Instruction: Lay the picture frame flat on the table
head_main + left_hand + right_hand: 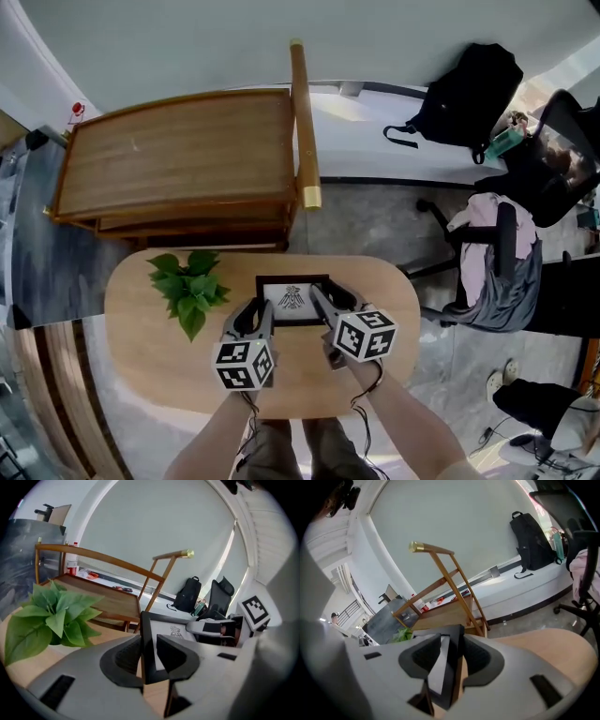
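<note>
Head view: I'm holding the picture frame (292,298) just above the round counter (150,366), face tilting up toward me. Left tool (262,309) is gripping its left edge, right tool (320,298) its right edge. The plant (189,286) is sitting just left of it.
Left gripper view: pads are pinching the frame's black edge.
Right gripper view: pads are pinching the opposite edge.
</note>
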